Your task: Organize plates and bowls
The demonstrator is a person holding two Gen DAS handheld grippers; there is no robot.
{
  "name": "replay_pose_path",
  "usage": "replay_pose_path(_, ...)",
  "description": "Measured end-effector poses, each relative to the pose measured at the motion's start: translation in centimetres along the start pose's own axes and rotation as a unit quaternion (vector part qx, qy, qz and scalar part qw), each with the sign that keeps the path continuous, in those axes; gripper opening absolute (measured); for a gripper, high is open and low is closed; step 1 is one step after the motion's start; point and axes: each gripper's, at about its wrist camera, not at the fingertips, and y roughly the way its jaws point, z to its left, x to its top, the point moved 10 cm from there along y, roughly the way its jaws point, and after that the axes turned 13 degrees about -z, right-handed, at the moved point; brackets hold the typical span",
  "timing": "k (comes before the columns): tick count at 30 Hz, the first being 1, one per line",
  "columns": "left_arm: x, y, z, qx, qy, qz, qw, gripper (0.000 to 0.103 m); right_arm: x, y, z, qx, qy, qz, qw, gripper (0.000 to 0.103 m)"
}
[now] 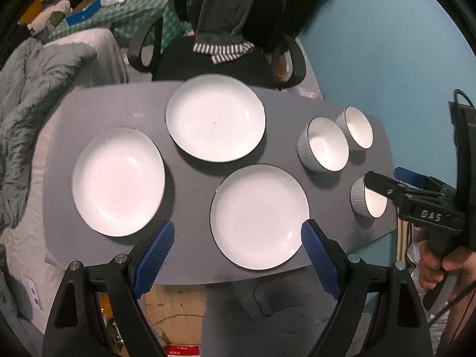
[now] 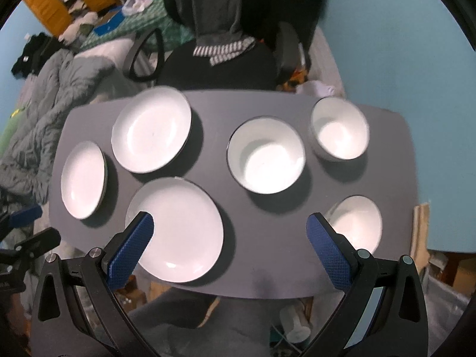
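Note:
Three white plates lie apart on a grey table [image 1: 190, 190]: a left plate [image 1: 119, 181], a far plate [image 1: 214, 118] and a near plate [image 1: 259, 216]. To their right stand three ribbed bowls: a middle bowl [image 1: 323, 144], a far bowl [image 1: 357, 127] and a near bowl [image 1: 369, 197]. My left gripper [image 1: 237, 232] hangs open above the near plate's front edge with nothing in it. The right gripper [image 2: 230, 224] is open too, above the table's front, between the near plate [image 2: 178, 229] and the near bowl [image 2: 357, 223]. It appears from the side in the left wrist view, over the near bowl.
A black office chair [image 1: 214, 59] draped with dark clothing stands behind the table. A bed with a grey duvet [image 1: 35, 89] fills the left. A blue wall [image 1: 386, 44] is on the right. A hand [image 1: 437, 261] holds the right gripper's handle.

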Motion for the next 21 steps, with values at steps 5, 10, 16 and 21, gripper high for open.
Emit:
replay_pose_path(5,-1.5,2.1,0.6,0.001,-0.009,0.018,0.9998,0.088,-2.2,3.4,0.1,0.008,-0.017,0.033,0.999,0.101)
replay_pose_path(10,-3.1,4.2,1.2,0.005,-0.013,0.031,0.9994,0.088,-4.0,5.9,0.4,0.021,-0.031,0.059,0.998,0.101)
replay_pose_path(16,-4.5,7.2,1.6,0.01,-0.011,0.036,0.9992,0.088,-5.5,8.3,0.9,0.029,-0.033,0.073,0.996,0.101)
replay_pose_path(21,-5.3,9.3,2.0,0.011,-0.016,0.051,0.9985,0.088,-6.2,9.9,0.7,0.034,-0.028,0.081,0.996,0.101)
